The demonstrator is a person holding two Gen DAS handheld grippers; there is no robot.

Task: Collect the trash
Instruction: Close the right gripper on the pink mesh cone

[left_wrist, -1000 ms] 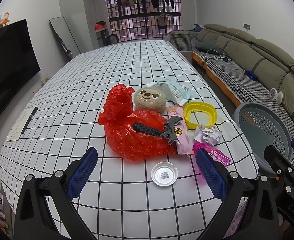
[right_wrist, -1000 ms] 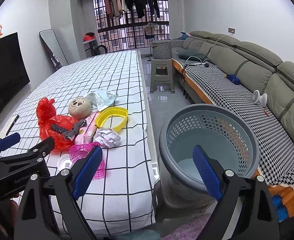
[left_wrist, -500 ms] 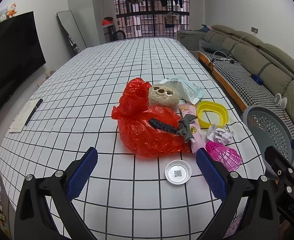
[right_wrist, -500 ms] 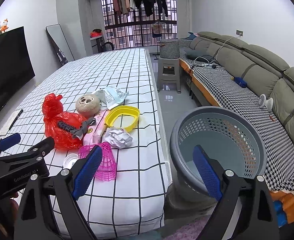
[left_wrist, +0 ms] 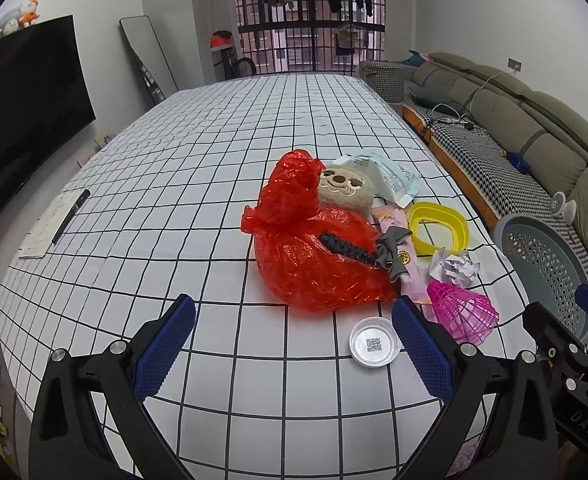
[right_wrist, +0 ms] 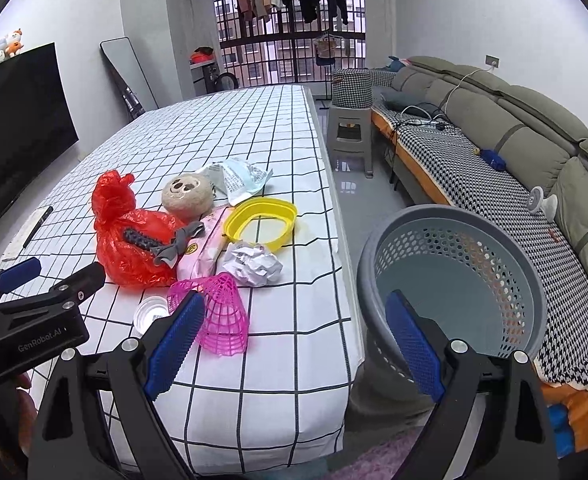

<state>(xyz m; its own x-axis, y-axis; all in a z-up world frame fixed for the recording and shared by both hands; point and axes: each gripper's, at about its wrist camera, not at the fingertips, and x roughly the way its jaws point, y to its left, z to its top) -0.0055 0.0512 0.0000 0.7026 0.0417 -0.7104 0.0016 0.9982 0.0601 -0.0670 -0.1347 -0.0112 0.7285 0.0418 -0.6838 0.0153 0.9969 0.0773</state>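
Your left gripper (left_wrist: 294, 336) and right gripper (right_wrist: 295, 336) both gape wide, holding nothing, poised before the first pick. The crumpled paper (right_wrist: 252, 264) and red plastic bag (left_wrist: 313, 256) lie clustered on the checked table (left_wrist: 198, 160), beside the grey basket (right_wrist: 453, 268) on the floor, sofa (right_wrist: 533, 140) beyond.

Sloth plush (left_wrist: 345, 192) half behind red bag (left_wrist: 313, 252)
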